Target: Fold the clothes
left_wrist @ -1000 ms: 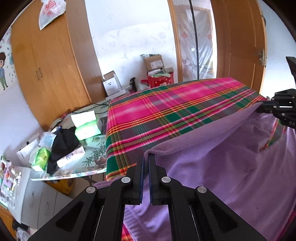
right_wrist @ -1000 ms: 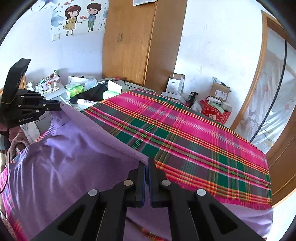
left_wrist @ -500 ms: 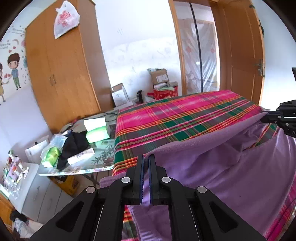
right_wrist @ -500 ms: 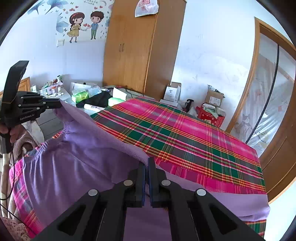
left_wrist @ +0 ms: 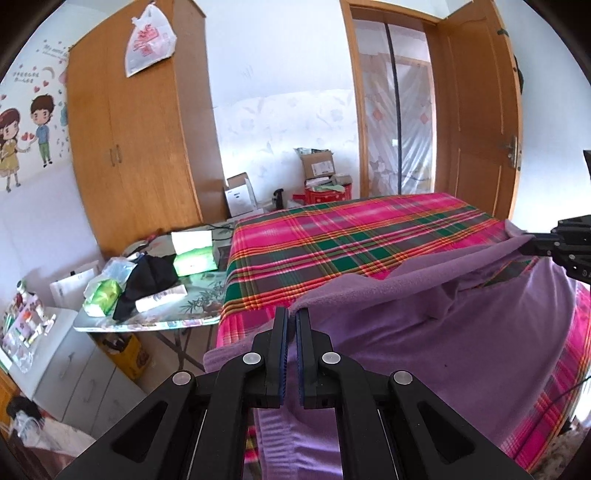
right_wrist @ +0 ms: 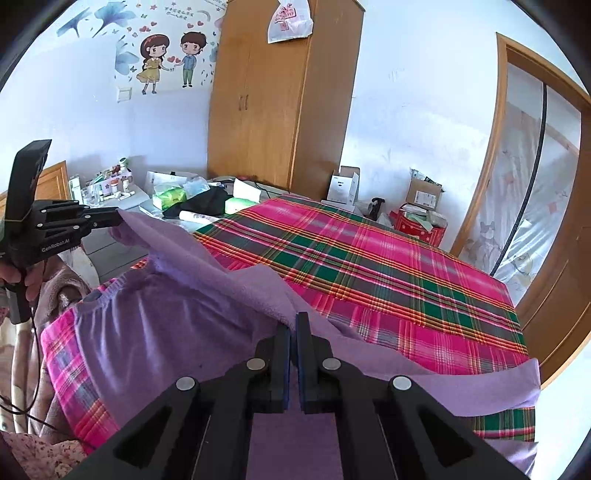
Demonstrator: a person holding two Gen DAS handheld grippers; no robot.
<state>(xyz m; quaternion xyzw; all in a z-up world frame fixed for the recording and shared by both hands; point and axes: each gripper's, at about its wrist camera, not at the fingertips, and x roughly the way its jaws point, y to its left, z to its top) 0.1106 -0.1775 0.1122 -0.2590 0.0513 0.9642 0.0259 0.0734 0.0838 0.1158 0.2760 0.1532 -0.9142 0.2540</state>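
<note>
Clamped on the purple garment [left_wrist: 461, 339] at 2 points along its raised top edge – the left gripper [left_wrist: 291, 321] with both fingers pressed together over a fold of the fleecy hem, the right gripper [right_wrist: 293, 325] pinched shut on the same edge further along. Stretched between the 2 tools, lifted clear of the plaid bedspread [left_wrist: 351, 243] at the top, with the lower part draped over the near side of the bed. Seen from the right wrist camera, the left gripper at the far left of frame, its tips closed on a corner of cloth, a hand [right_wrist: 22, 277] wrapped round its handle. Seen from the left wrist camera, the right gripper's tips at the right edge, holding the opposite corner. Beyond the bed: a wooden wardrobe [right_wrist: 273, 99] with a plastic bag [right_wrist: 290, 20] hanging near its top, cartoon wall stickers [right_wrist: 170, 59] of a couple, and a cluttered side table [left_wrist: 155, 317] touching the bed's left side – green tissue packs [left_wrist: 194, 262], a black cloth [left_wrist: 147, 280] and a tube lying on it. Cardboard boxes [left_wrist: 317, 164] and a red container [left_wrist: 325, 194] against the far wall, next to a wooden door [left_wrist: 480, 122].
</note>
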